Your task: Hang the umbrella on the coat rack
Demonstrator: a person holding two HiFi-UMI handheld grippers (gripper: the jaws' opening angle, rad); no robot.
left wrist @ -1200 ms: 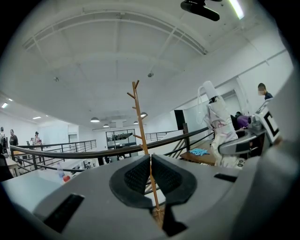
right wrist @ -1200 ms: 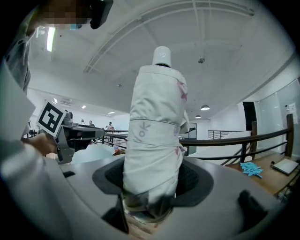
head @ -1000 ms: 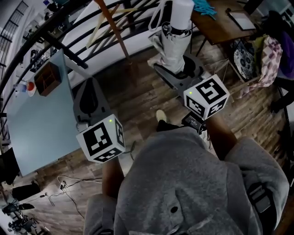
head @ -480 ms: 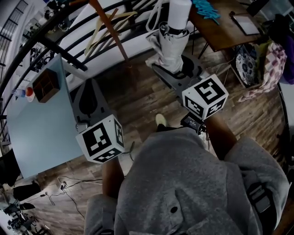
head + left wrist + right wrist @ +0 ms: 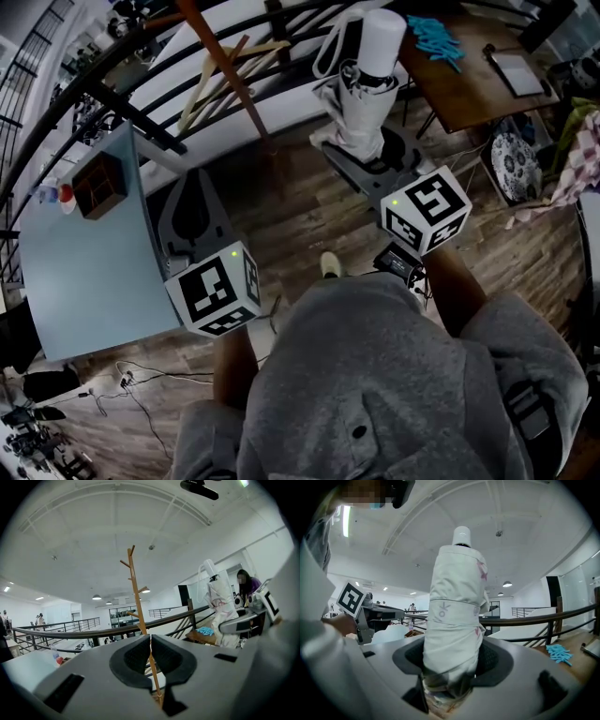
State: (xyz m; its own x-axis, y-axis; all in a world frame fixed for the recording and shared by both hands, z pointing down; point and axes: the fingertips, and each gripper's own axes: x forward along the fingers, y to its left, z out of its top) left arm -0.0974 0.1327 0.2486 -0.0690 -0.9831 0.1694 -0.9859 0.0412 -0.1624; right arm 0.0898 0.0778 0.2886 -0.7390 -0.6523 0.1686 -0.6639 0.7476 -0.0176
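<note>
A folded white umbrella with a white handle and a wrist loop stands upright in my right gripper, which is shut on its lower end. In the right gripper view the umbrella fills the middle, its pale canopy pinched between the dark pads. The wooden coat rack rises ahead and left of it; in the left gripper view the coat rack shows as a thin pole with short pegs. My left gripper is shut with nothing in it, the pads touching.
A black railing runs across in front of me. A pale blue table with a small wooden box lies at the left. A wooden table with blue items stands at the right, with cloths and bags beside it.
Both grippers have shifted slightly right and the view has tilted. The umbrella stays held upright in the right gripper, a little farther from the coat rack's pole.
</note>
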